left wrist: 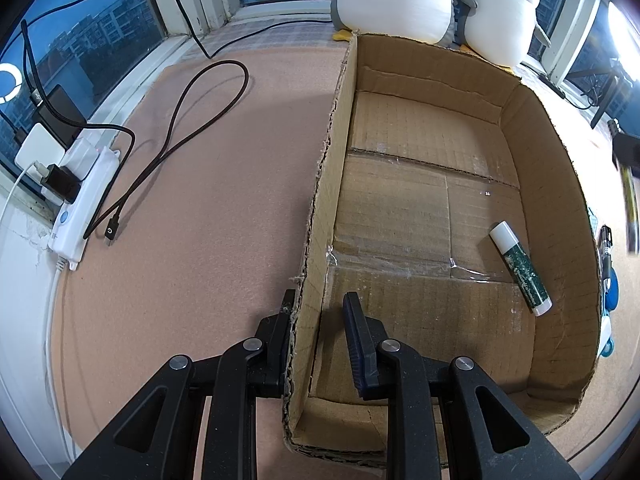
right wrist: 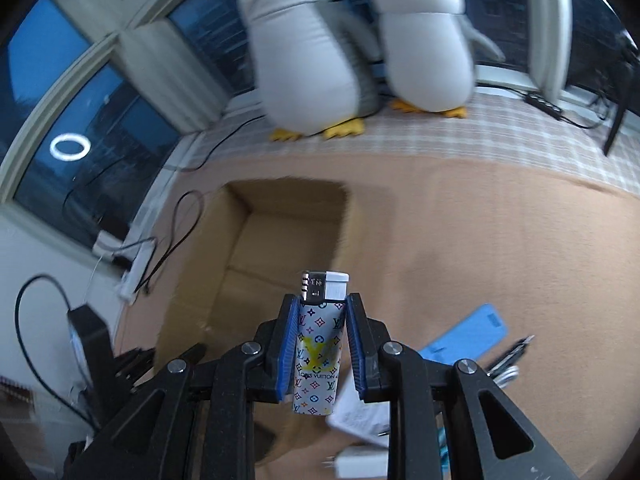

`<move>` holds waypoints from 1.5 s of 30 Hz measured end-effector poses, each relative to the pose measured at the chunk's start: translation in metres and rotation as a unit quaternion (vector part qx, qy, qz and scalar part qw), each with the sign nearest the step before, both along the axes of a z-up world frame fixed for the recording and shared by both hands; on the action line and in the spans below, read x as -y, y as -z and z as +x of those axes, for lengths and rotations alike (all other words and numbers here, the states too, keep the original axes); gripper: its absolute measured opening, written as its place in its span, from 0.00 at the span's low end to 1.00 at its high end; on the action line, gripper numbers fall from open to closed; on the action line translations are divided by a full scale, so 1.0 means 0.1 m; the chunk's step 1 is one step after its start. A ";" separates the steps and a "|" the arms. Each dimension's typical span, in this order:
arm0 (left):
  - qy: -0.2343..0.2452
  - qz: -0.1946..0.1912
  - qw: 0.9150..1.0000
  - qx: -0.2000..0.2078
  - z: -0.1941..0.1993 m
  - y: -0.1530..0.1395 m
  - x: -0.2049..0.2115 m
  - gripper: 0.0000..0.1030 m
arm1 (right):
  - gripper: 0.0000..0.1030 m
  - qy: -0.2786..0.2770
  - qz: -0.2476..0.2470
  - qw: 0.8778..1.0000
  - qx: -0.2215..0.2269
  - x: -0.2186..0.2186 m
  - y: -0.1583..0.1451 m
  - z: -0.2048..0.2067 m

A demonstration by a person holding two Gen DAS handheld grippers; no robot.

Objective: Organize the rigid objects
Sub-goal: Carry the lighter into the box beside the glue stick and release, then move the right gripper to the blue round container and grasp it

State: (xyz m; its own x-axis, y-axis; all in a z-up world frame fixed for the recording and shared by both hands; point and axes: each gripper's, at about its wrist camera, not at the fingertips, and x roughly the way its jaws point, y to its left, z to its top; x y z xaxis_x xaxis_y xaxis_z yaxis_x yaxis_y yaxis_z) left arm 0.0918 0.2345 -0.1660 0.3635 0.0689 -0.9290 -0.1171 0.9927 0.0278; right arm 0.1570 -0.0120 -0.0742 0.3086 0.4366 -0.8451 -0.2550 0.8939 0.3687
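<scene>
While upright, lighter (right wrist: 320,340) sits clamped between right tongs (right wrist: 321,300).

Left claw (left wrist: 320,312) clamped on cardboard box (left wrist: 532,120) wall; glue stick (left wrist: 520,268) inside.

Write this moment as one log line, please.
left gripper: shut on box wall | right gripper: shut on lighter | glue stick: in box

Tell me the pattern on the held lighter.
White lighter with multicoloured monogram print; clearest in the right wrist view.
</scene>
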 end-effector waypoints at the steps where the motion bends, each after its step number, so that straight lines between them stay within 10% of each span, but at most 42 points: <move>1: 0.000 0.000 1.000 0.000 0.00 0.00 0.00 0.23 | 0.21 -0.012 -0.002 1.000 -0.001 -0.10 0.01 -0.05; 18: 0.000 0.000 1.000 0.000 0.00 0.00 0.00 0.23 | 0.23 -0.078 -0.055 0.995 -0.006 -0.69 0.33 -0.30; 21: 0.000 0.000 1.000 0.000 0.00 0.00 0.01 0.23 | 0.50 -0.079 -0.061 0.995 0.010 -0.69 0.28 -0.33; 25: 0.000 0.001 1.000 0.001 0.00 0.01 0.02 0.23 | 0.58 -0.075 -0.072 0.994 0.033 -0.63 0.18 -0.36; 45: 0.002 0.001 1.000 0.002 0.00 0.01 0.05 0.23 | 0.74 0.095 -0.129 0.987 0.009 1.09 0.20 -0.33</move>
